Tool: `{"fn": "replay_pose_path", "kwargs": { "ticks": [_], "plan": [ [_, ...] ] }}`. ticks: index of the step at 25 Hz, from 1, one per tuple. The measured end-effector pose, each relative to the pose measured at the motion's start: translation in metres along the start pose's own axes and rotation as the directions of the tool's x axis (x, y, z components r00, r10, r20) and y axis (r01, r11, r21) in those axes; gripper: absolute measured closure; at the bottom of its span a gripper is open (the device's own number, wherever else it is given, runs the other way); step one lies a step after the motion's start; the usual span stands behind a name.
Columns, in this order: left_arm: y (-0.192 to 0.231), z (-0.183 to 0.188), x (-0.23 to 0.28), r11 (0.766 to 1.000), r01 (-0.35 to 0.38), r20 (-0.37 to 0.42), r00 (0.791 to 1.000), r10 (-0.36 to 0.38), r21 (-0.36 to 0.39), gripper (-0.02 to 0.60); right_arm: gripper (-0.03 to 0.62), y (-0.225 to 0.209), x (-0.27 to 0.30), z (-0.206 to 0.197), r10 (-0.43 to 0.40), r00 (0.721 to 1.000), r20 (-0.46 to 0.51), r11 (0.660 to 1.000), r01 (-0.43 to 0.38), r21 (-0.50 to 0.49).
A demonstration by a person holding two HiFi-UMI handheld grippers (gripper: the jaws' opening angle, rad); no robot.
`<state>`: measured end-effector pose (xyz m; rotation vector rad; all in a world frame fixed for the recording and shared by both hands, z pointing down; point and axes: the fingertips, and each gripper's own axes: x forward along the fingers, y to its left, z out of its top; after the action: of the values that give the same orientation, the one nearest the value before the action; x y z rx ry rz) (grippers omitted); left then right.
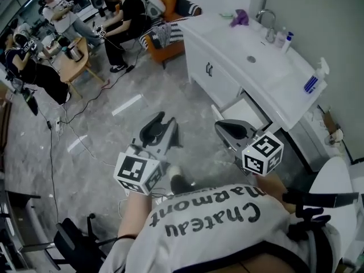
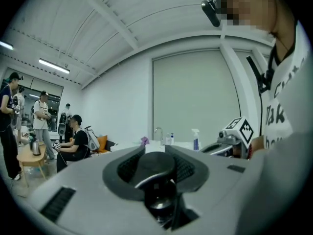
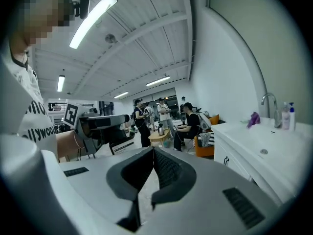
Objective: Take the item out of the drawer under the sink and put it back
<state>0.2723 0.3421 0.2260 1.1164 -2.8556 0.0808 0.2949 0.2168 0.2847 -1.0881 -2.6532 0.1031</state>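
My left gripper [image 1: 161, 125] is held out over the grey floor, shut on a small black rounded item [image 2: 155, 169] that fills the gap between its pads. In the left gripper view the left gripper [image 2: 155, 153] points level toward the far sink. My right gripper [image 1: 232, 131] hangs beside it, nearer the white sink cabinet [image 1: 211, 67]; its jaw tips meet with nothing between them in the right gripper view [image 3: 152, 152]. A white drawer [image 1: 243, 109] stands pulled out under the sink, just beyond the right gripper. What lies in it I cannot tell.
On the countertop [image 1: 227, 36] are a faucet [image 1: 265, 16], a purple cloth [image 1: 240, 18], bottles [image 1: 284, 38] and a spray bottle [image 1: 314, 78]. People sit by an orange sofa [image 1: 170, 50] and a wooden table [image 1: 74, 64] at the back left. Cables [image 1: 85, 110] cross the floor.
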Motion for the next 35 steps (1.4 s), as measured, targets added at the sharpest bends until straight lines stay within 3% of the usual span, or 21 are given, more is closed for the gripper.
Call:
{"fn": "replay_pose_path", "kwargs": {
  "ticks": [5, 12, 18, 28, 35],
  "plan": [
    [0.063, 0.001, 0.009, 0.999, 0.045, 0.028, 0.999, -0.046, 0.026, 0.454, 0.582, -0.003, 0.069, 0.019, -0.003, 1.0, 0.011, 1.0, 0.003, -0.021],
    [0.156, 0.023, 0.026, 0.99, 0.12, 0.04, 0.992, -0.123, 0.068, 0.455, 0.582, -0.016, 0.159, 0.057, -0.092, 0.995, 0.023, 0.995, 0.093, -0.029],
    [0.209, 0.016, 0.045, 0.98, 0.19, 0.011, 0.982, -0.191, 0.058, 0.454, 0.582, -0.031, 0.201, 0.063, -0.194, 0.981, 0.019, 0.979, 0.195, -0.062],
    [0.236, 0.014, 0.095, 0.957, 0.289, 0.023, 0.957, -0.29, 0.033, 0.454, 0.582, -0.077, 0.213, 0.054, -0.328, 0.944, -0.037, 0.945, 0.328, -0.012],
    [0.227, 0.002, 0.139, 0.939, 0.343, 0.037, 0.938, -0.344, 0.013, 0.454, 0.582, -0.116, 0.22, 0.045, -0.338, 0.939, -0.064, 0.941, 0.339, 0.001]
  ]
}}
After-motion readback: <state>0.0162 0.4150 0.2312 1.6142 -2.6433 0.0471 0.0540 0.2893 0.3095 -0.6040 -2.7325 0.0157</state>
